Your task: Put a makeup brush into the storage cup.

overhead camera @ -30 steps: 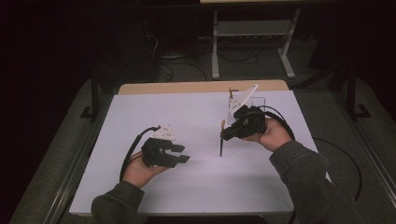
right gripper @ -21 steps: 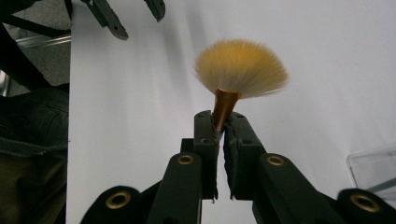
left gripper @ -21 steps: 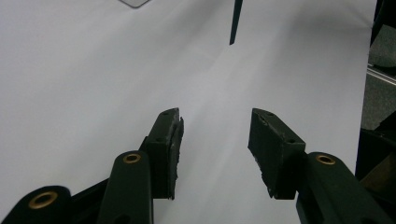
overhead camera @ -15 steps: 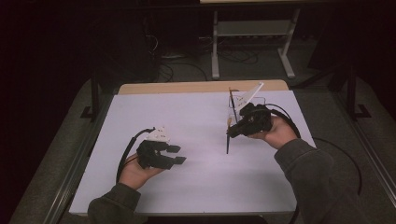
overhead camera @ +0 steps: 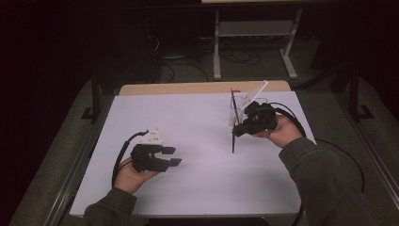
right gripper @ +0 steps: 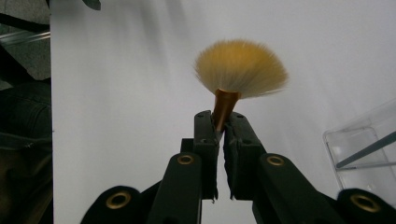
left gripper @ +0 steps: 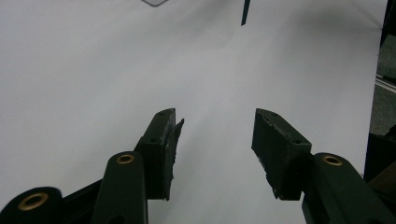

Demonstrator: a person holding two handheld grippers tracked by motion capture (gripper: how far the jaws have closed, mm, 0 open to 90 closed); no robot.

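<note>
While the left claw (overhead camera: 170,156) waits apart near the surface's (overhead camera: 197,122) front-left corner, the right claw (right gripper: 221,135) clamps the fan brush (right gripper: 240,70) by its ferrule, probably for carrying.

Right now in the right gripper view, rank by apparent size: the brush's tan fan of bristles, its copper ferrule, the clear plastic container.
1. Tan fan of bristles.
2. Clear plastic container, cut off by the frame and farther away, so unsure against the bristles.
3. Copper ferrule, plainly smallest.
</note>
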